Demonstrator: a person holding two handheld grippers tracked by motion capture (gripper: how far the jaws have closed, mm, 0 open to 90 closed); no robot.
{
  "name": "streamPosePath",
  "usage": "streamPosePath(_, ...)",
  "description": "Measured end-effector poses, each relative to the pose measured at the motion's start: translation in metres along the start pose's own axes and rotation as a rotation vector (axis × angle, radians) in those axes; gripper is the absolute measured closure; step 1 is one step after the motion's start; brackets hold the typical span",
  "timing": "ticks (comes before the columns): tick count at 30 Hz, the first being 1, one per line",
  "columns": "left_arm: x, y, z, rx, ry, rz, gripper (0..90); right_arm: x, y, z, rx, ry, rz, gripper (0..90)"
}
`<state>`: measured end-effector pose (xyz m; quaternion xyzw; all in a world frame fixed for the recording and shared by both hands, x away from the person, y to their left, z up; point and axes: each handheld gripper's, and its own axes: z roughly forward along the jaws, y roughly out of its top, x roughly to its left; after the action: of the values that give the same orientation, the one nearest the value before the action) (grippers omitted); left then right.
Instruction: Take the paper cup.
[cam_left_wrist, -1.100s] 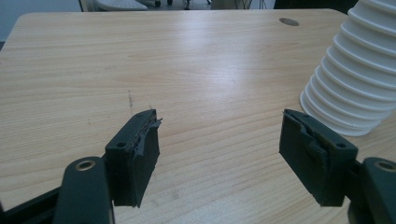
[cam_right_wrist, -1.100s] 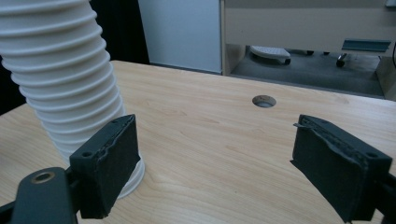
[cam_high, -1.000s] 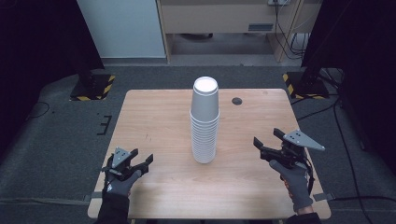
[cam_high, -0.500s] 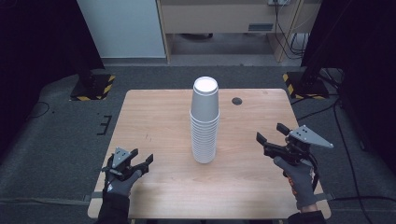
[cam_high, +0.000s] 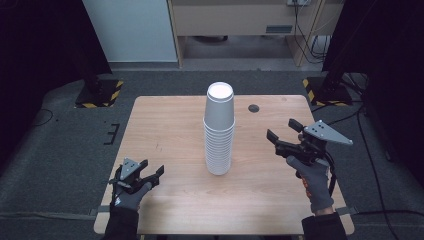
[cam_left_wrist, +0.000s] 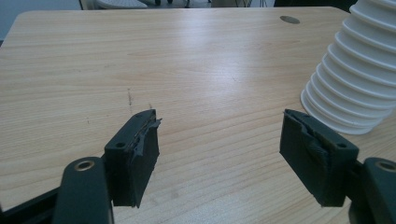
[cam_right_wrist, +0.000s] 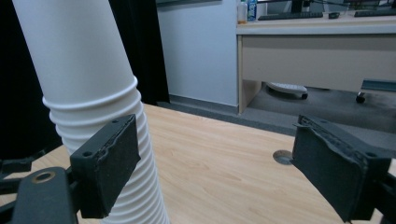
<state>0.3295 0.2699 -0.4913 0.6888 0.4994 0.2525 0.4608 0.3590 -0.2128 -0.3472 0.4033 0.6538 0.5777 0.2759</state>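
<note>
Right gripper (cam_high: 281, 136) jaws wide apart, empty, raised off the table (cam_high: 170, 125), right of the stack of white cups (cam_high: 219, 131). Left gripper (cam_high: 150, 173) also spread open, empty, low at near-left edge. Stack stands upside-down mid-table, untouched.

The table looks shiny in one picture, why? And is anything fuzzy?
In the left gripper view, overhead light glares off the table as a pale streak. In the right gripper view, the cup stack and the near fingers look soft, being so close to the camera. In the high view, the room's edges fall dark, while the table stays evenly lit.
</note>
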Motion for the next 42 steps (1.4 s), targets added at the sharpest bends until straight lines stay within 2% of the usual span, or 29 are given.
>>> streamPosePath(9,0.000,-0.001,0.000,0.001,0.000,-0.005,26.9,0.006,0.019,0.007,-0.023,0.024,-0.005,15.0)
streamPosePath(23,0.000,-0.001,0.001,0.004,0.002,-0.002,26.8,0.020,0.039,0.024,-0.022,0.059,-0.032,14.9)
streamPosePath(31,0.000,-0.001,0.001,0.001,0.002,-0.004,26.8,0.032,0.051,0.037,-0.024,0.093,-0.051,15.0)
streamPosePath(42,0.000,-0.001,0.001,0.005,0.002,-0.003,26.7,0.052,0.058,0.052,-0.030,0.156,-0.048,15.1)
